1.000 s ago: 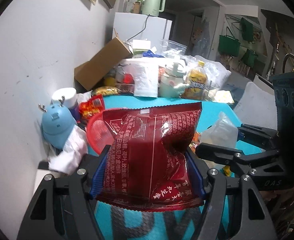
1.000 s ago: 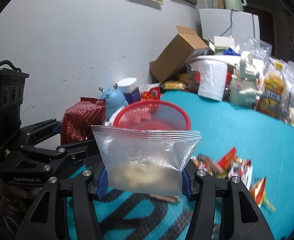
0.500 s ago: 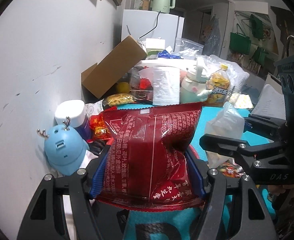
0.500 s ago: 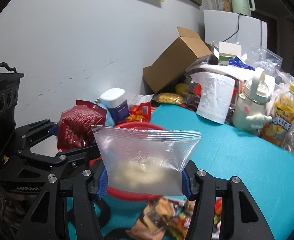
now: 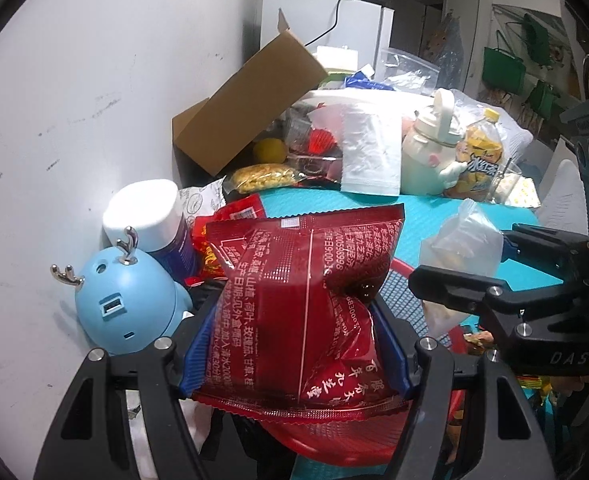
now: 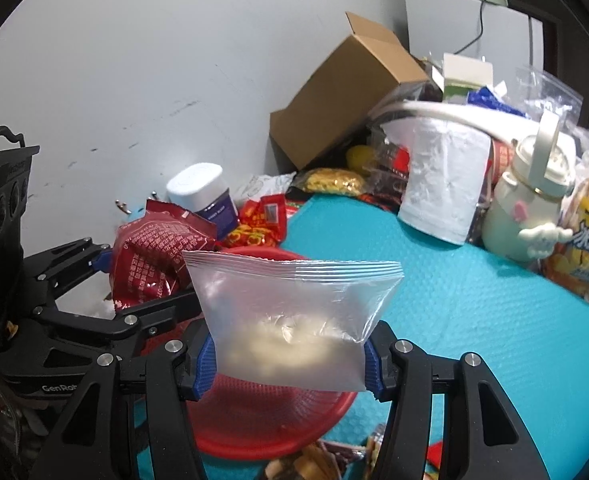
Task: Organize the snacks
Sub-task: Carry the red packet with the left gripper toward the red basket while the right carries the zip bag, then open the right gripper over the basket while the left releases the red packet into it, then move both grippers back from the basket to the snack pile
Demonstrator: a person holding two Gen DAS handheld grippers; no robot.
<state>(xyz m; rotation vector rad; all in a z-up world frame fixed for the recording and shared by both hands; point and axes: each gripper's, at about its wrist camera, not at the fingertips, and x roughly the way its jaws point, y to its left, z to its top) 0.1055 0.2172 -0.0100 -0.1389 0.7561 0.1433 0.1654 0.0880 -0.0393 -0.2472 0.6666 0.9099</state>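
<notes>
Spreading across the scene: teal mat [image 6: 474, 320], cluttered along the wall side. Leaning against the grey wall, open cardboard box [image 5: 246, 108]. Below both grippers, red mesh basket [image 6: 270, 420], sitting on the mat. Held above the basket's left edge, red snack packet [image 5: 310, 312], pinched at its lower sides by the blue pads of the left gripper [image 5: 294, 364]. Held over the basket, clear zip bag [image 6: 294, 320] with pale pieces settled at the bottom, clamped between the blue pads of the right gripper [image 6: 290, 364]. Just left of the red packet, blue deer-shaped gadget [image 5: 130, 304] by the wall, white-capped jar [image 5: 150, 216] right behind it. Scattered beside the basket's near rim, small wrapped snacks [image 6: 318, 460].
</notes>
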